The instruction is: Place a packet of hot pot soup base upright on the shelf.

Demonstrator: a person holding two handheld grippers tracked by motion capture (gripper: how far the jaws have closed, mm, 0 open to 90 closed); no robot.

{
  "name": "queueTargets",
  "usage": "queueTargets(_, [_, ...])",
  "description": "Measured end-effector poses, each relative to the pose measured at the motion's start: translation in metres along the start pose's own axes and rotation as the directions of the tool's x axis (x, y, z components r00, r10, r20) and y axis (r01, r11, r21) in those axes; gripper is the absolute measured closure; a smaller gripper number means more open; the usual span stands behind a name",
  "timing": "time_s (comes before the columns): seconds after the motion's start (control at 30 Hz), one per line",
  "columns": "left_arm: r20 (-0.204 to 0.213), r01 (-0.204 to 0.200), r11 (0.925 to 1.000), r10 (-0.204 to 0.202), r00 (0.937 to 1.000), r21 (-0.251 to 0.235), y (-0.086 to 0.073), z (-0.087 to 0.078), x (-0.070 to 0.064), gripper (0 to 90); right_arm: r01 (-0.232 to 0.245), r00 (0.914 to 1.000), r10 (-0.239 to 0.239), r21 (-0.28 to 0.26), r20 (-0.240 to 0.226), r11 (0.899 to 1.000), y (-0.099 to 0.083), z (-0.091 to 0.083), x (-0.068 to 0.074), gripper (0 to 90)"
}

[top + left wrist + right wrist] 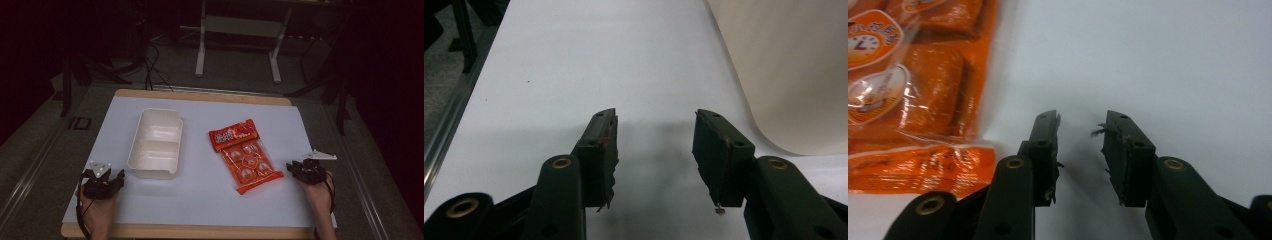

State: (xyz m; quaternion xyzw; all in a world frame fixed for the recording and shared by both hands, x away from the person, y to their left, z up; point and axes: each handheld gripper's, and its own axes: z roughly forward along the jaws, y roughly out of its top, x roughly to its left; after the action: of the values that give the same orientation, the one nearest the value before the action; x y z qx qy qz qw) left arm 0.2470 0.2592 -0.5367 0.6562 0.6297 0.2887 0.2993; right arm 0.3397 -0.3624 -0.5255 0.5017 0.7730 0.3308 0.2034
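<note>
High view shows an orange snack pack (245, 155) flat mid-table right of a white box (155, 143), both grippers, left (106, 177) and right (301, 167), empty with jaws apart; pack judged light, crinkly, slippery, best pinched at its sealed edge.

You see a cream-white tray (155, 145) on the pale blue-white table (200, 200) with its tan wooden edge. The snack packet (245, 155) is orange with a red top band, and your grippers' jaws are black.
</note>
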Motion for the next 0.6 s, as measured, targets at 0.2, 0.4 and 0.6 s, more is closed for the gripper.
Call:
queueTargets(0.2, [0.008, 0.013, 0.9999, -0.013, 0.9999, 0.005, 0.0, -0.001, 0.003, 53.6, 0.041, 0.9981, -0.041, -0.005, -0.045, 0.999, 0.003, 0.001, 0.009, 71.9])
queueTargets(0.4, [0.012, 0.013, 0.9999, -0.013, 0.9998, 0.001, 0.0, -0.001, 0.004, 54.8, 0.087, 0.9914, -0.087, 0.001, -0.098, 0.996, 0.004, 0.004, 0.02, 86.9])
queueTargets(0.6, [0.01, 0.012, 0.9999, -0.012, 0.9999, -0.003, 0.0, -0.001, 0.003, 54.1, 0.106, 0.9858, -0.105, 0.002, -0.131, 0.994, 0.007, 0.003, 0.026, 90.0])
